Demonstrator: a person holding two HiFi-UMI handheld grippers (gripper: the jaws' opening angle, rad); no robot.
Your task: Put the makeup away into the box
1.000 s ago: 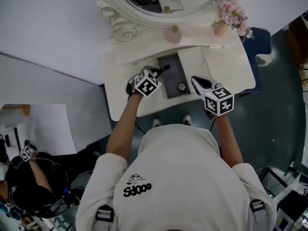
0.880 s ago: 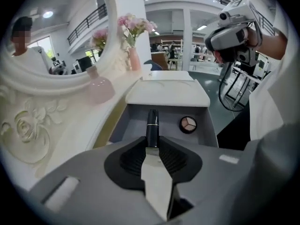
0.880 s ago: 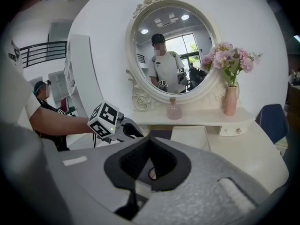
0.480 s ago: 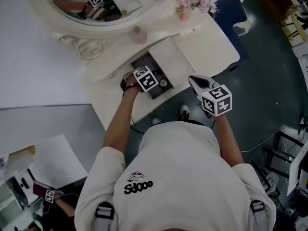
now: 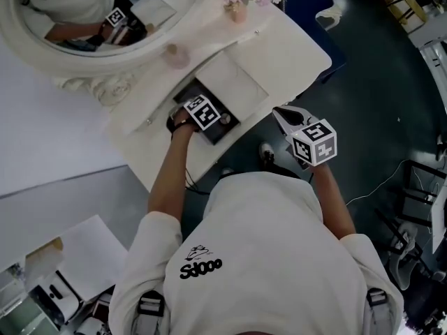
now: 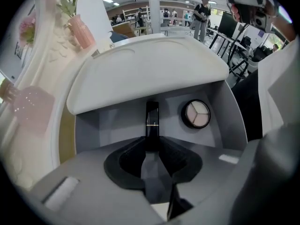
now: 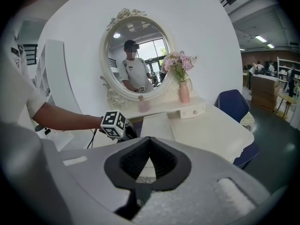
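While my left gripper [image 6: 151, 144] clamps a black tube [image 6: 152, 118] and points it down into the grey box [image 6: 112, 125], a round compact [image 6: 196, 114] lies inside to its right. My right gripper [image 7: 150, 139] hangs beside the table [image 7: 211, 121], jaws together, empty.

tube [image 6: 152, 121]: glossy black plastic | box [image 6: 110, 125]: matt grey | table [image 5: 293, 54]: smooth white
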